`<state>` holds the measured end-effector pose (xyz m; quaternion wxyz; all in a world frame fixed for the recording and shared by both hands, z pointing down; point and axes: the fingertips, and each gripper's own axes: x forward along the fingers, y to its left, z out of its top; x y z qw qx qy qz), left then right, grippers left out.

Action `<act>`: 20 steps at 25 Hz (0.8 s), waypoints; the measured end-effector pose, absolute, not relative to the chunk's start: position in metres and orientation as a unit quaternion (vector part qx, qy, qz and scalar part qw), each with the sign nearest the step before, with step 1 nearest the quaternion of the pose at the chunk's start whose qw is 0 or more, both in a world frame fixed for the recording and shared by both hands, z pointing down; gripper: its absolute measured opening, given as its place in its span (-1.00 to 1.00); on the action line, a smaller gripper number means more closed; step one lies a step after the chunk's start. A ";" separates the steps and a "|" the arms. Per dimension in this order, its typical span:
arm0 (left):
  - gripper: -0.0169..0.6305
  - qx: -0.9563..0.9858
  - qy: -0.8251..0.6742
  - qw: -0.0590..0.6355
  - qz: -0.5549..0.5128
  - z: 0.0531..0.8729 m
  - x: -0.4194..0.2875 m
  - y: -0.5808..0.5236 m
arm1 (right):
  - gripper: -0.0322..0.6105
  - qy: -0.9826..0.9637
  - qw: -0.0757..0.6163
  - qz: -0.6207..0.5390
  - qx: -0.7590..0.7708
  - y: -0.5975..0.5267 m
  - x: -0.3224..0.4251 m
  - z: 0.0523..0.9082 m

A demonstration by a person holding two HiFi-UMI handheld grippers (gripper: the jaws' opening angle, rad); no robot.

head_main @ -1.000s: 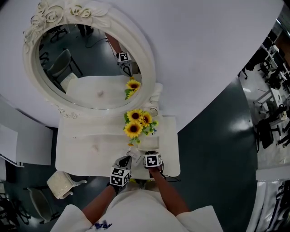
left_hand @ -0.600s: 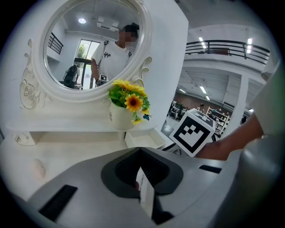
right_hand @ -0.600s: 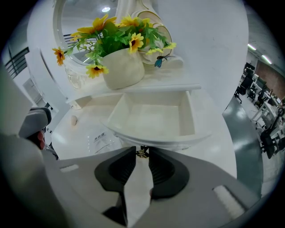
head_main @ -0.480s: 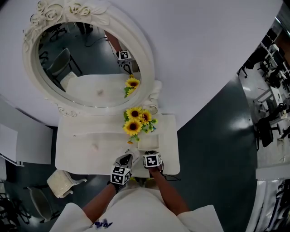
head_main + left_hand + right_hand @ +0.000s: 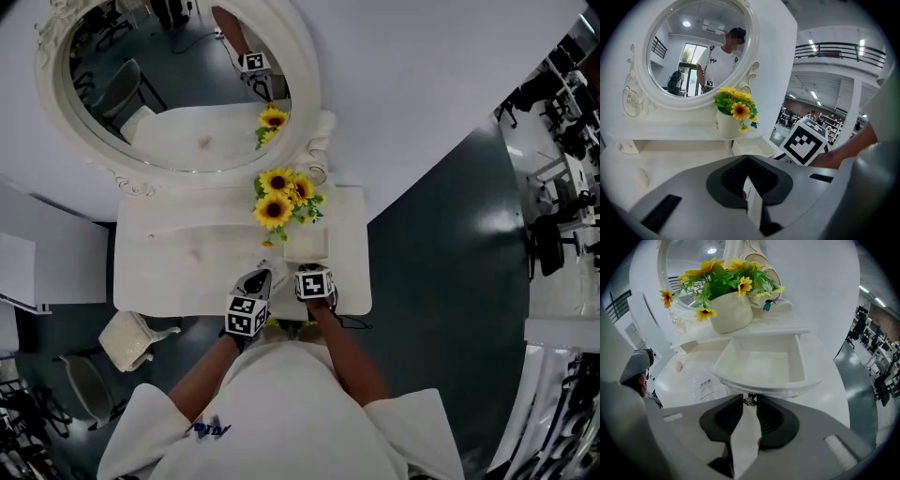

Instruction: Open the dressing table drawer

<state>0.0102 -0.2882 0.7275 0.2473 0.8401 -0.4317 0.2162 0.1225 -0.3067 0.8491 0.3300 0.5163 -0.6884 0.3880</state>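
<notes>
One open drawer [image 5: 787,385], knob [image 5: 750,401] between fingers [image 5: 770,418]

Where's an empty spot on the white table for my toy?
The left tabletop, between the mirror and front edge, is mostly bare. The right is crowded: flowerpot, packet, open drawer with the right claw gripping its knob.

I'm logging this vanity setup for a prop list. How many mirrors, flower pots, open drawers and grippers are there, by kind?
mirror: 1
flower pot: 1 (its reflection not counted)
open drawer: 1
grippers: 2, the left gripper and the right gripper
Total: 5
</notes>
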 end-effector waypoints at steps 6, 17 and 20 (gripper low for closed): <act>-0.92 0.840 -0.431 0.247 0.216 0.727 0.010 -0.284 | -0.59 -0.690 0.330 0.388 0.515 -0.300 0.121 0.851; -0.92 0.843 -0.428 0.246 0.216 0.725 0.010 -0.281 | -0.58 -0.686 0.334 0.385 0.520 -0.300 0.122 0.848; -0.92 0.842 -0.428 0.248 0.216 0.725 0.008 -0.279 | -0.58 -0.687 0.331 0.387 0.518 -0.299 0.122 0.849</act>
